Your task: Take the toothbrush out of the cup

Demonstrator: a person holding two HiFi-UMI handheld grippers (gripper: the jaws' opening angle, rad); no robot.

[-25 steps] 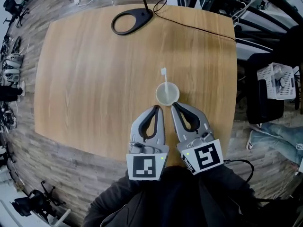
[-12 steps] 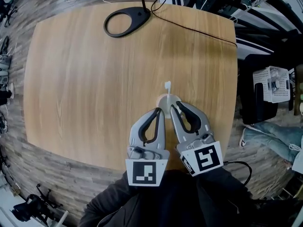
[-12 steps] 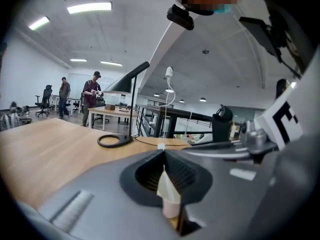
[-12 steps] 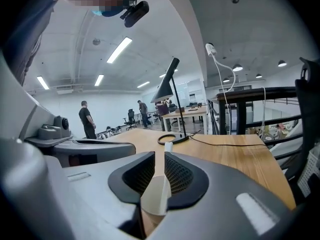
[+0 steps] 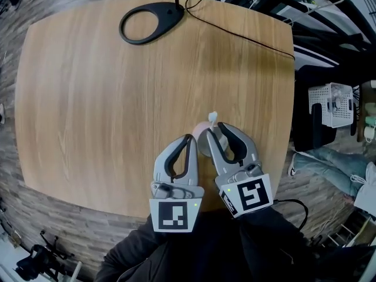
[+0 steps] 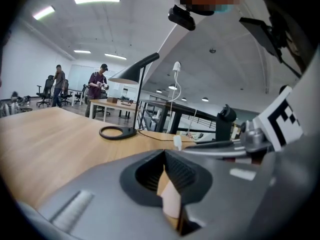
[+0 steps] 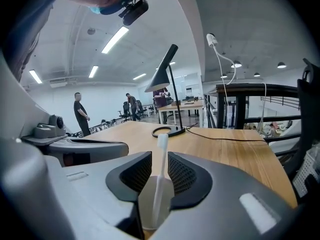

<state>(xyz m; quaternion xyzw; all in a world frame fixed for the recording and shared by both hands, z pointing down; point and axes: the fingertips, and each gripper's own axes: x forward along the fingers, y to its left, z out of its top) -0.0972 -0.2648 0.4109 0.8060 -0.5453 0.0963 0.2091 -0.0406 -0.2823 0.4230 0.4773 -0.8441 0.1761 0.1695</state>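
Note:
A pale cup (image 5: 200,130) stands on the wooden table (image 5: 106,87) near its right front, with a white toothbrush (image 5: 212,118) upright in it. My right gripper (image 5: 217,129) has its jaws opening and set on either side of the cup. In the right gripper view the toothbrush (image 7: 161,169) rises from the cup (image 7: 150,204) in the gap of the right gripper (image 7: 160,160), and the pads do not press on either. My left gripper (image 5: 191,138) is shut, just left of the cup, holding nothing. The left gripper view shows its closed jaws (image 6: 165,156) and the brush head (image 6: 177,142) beyond.
A black desk lamp's ring base (image 5: 150,23) sits at the table's far edge, with a black cable (image 5: 247,37) running right. A white basket (image 5: 332,103) stands on the floor off the right edge. People stand far off in the room.
Both grippers have moved forward to the cup. The right jaws went from shut behind the cup to open astride it. The left gripper stayed shut.

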